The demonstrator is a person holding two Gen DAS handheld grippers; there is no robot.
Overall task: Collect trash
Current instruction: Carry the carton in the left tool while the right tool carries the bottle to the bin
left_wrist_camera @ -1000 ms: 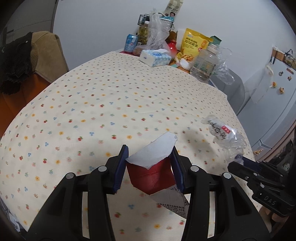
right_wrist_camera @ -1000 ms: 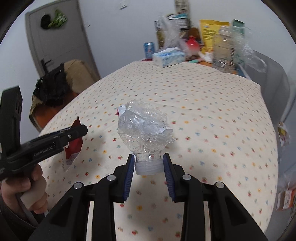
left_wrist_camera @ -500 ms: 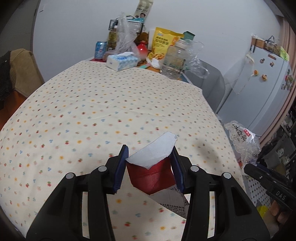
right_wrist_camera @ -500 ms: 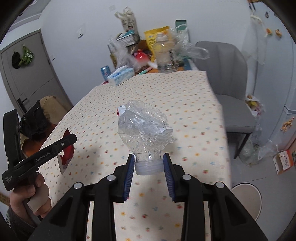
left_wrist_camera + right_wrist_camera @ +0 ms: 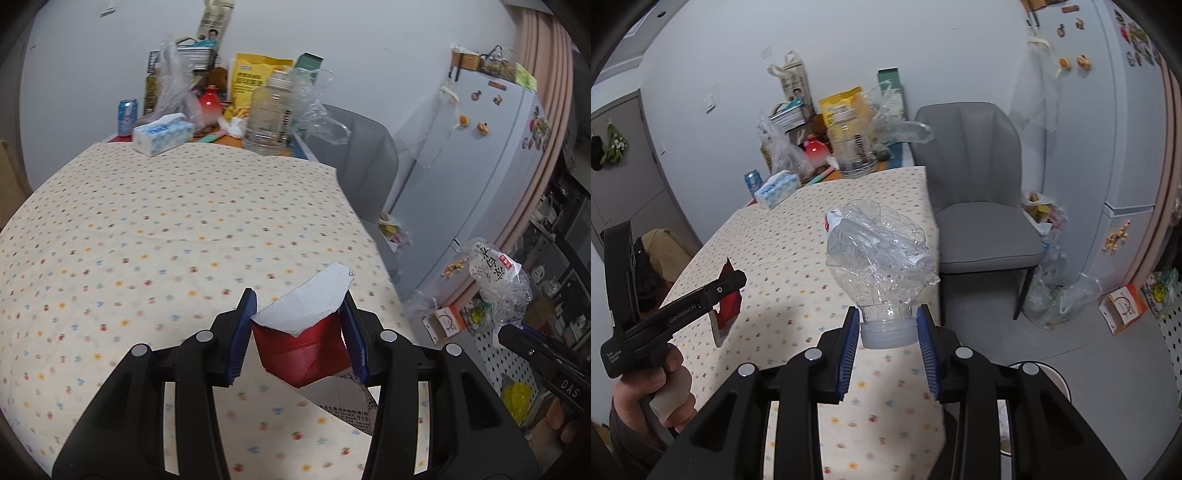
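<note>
My left gripper (image 5: 297, 334) is shut on a flattened red carton (image 5: 303, 350) with a white torn inner flap, held above the near right part of the dotted tablecloth (image 5: 155, 236). My right gripper (image 5: 888, 334) is shut on the white cap end of a crushed clear plastic bottle (image 5: 877, 251), held above the table's right edge. In the right wrist view the left gripper (image 5: 729, 284) shows at the left with the red carton (image 5: 727, 308) in it and a hand on its grip. The bottle (image 5: 496, 273) also appears at the right of the left wrist view.
At the table's far end stand a tissue pack (image 5: 162, 133), a blue can (image 5: 126, 116), a big clear jug (image 5: 271, 114), a yellow snack bag (image 5: 255, 79) and plastic bags. Right of the table: a grey chair (image 5: 975, 199), a white fridge (image 5: 1130, 122), bags and a small box (image 5: 1123, 306) on the floor.
Both grippers have swung to the right while keeping their loads. The views now take in the table's right edge, the grey chair, the fridge and the floor.
</note>
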